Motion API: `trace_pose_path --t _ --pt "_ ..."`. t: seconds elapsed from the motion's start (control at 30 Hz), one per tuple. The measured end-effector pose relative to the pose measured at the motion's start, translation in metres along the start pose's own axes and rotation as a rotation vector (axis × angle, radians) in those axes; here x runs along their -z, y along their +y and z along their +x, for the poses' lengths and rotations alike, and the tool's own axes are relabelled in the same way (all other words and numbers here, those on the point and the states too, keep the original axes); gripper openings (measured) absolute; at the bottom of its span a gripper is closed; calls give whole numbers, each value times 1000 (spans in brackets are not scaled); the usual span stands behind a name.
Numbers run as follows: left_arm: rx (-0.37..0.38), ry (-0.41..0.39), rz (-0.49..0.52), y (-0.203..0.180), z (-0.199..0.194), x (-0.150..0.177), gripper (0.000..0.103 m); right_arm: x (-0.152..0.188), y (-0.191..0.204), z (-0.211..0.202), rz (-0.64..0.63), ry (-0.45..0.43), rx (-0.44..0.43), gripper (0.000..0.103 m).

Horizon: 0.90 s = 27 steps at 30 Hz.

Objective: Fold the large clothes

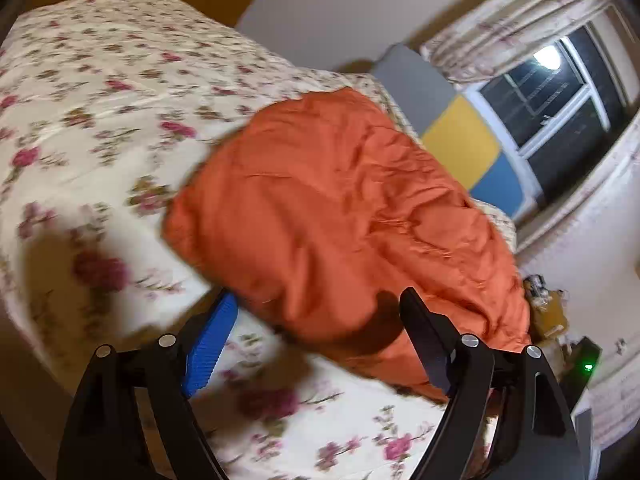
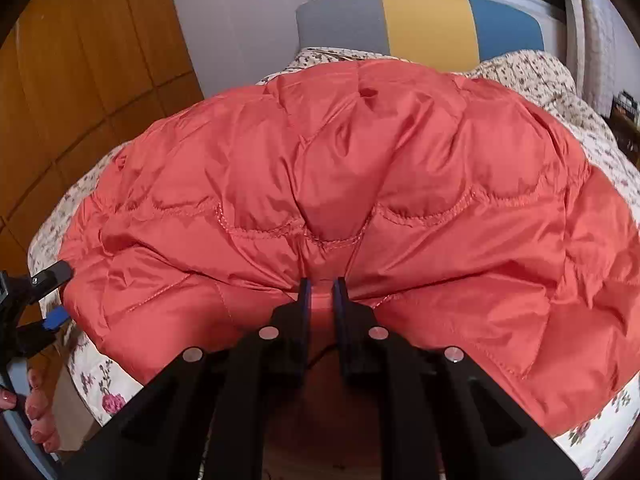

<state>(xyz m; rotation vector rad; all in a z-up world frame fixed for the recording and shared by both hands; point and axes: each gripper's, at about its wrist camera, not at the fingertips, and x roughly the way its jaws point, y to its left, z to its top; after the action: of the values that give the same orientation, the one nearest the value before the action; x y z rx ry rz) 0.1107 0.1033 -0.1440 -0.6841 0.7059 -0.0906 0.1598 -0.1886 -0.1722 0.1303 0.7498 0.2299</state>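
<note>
An orange quilted jacket [image 1: 340, 216] [image 2: 360, 168] lies spread on a bed with a floral cover [image 1: 100, 128] [image 2: 600, 412]. In the right wrist view my right gripper [image 2: 322, 286] is shut on a pinch of the jacket's near edge, and the fabric bunches into folds around the blue pads. My left gripper [image 1: 320, 320] stands wide at the jacket's near corner. Its blue-padded finger [image 1: 212, 344] is over the bed cover, its black finger over the orange fabric, and neither presses. That gripper [image 2: 54, 298] also shows at the jacket's left edge in the right wrist view.
A grey, yellow and blue headboard [image 2: 424, 26] [image 1: 460, 140] stands behind the bed, with a window [image 1: 560, 100] and curtains beyond. Wooden panels [image 2: 80, 80] line the left side. Clutter [image 1: 548, 308] sits beside the bed. A hand's fingers [image 2: 34, 404] show at the lower left.
</note>
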Motion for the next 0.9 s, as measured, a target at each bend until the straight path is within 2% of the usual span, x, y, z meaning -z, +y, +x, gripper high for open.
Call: trace_pose_path --t 0.37,0.5,0.57,0.63,0.67,0.73,0.8,0.9 --pt "85 -70 -208 4 27 -17 81 11 -5 -2 25 -29 -15 11" --pt "103 -65 -276 4 34 -23 68 13 -6 -3 13 -35 -21 11" --pt "101 -53 -302 6 37 -26 52 15 -7 -3 18 -41 -30 11" --pt "81 -36 -340 11 39 -28 31 18 -10 -4 21 -44 -39 11" --pt "83 -39 -345 11 37 -29 29 19 -11 -4 23 -46 -45 11" --pt "68 -55 -297 4 31 -31 22 19 -16 -5 25 -46 -56 11" --pt "38 -86 -188 -14 21 -35 19 20 -21 -5 34 -47 -70 11" --pt "24 -133 -71 -40 8 -39 19 21 -25 -4 49 -48 -84 11"
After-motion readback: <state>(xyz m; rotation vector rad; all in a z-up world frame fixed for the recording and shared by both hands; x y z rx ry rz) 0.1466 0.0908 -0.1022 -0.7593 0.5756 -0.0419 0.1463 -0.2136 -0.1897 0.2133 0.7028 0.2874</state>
